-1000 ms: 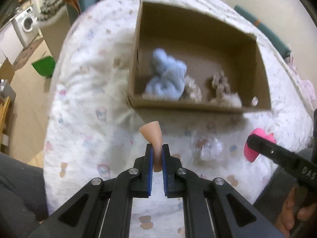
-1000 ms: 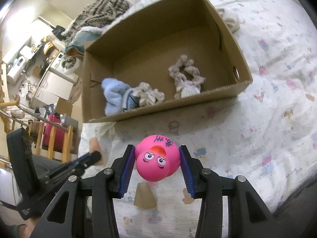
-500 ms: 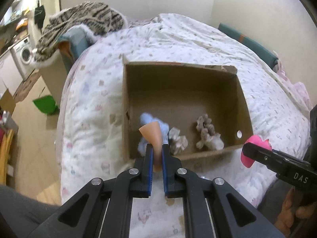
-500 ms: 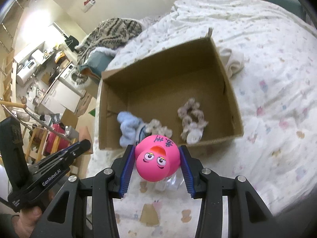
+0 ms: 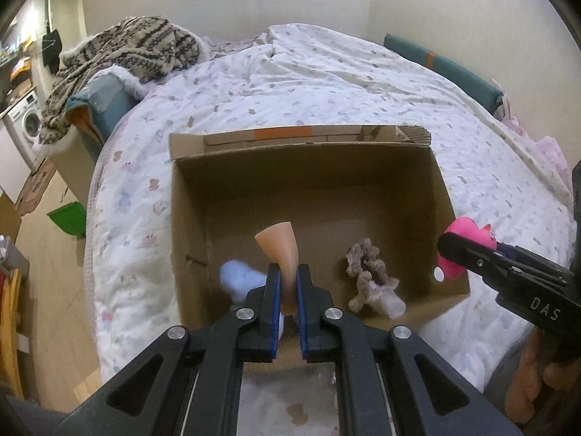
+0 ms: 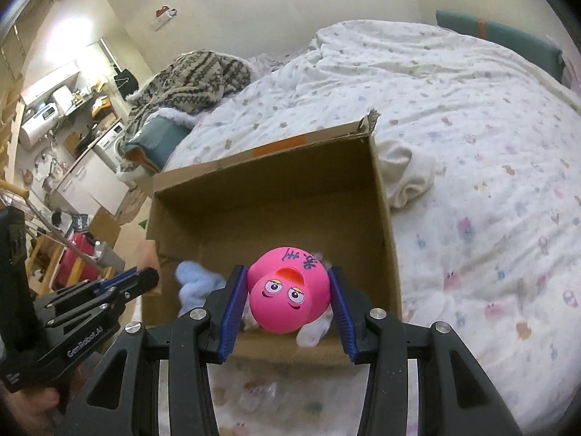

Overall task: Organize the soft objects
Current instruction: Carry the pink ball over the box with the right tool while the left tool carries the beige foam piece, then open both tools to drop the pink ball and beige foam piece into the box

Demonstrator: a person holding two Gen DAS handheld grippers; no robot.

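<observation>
Bedroom, perhaps; patterned quilt (image 5: pixel 326 83) under box (image 5: pixel 441 196).

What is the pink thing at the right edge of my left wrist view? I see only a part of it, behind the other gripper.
Observer: It is a pink toy duck, with an orange beak, painted eyes and dark handwriting on top.
Operator: Is the right gripper really holding it?
Observer: Yes. The right gripper is shut on it, and both blue pads press against its sides.
Operator: Does anything lie outside the box, beyond its right wall?
Observer: A crumpled cream cloth lies on the bed right beside the box, at the far end of that wall.
</observation>
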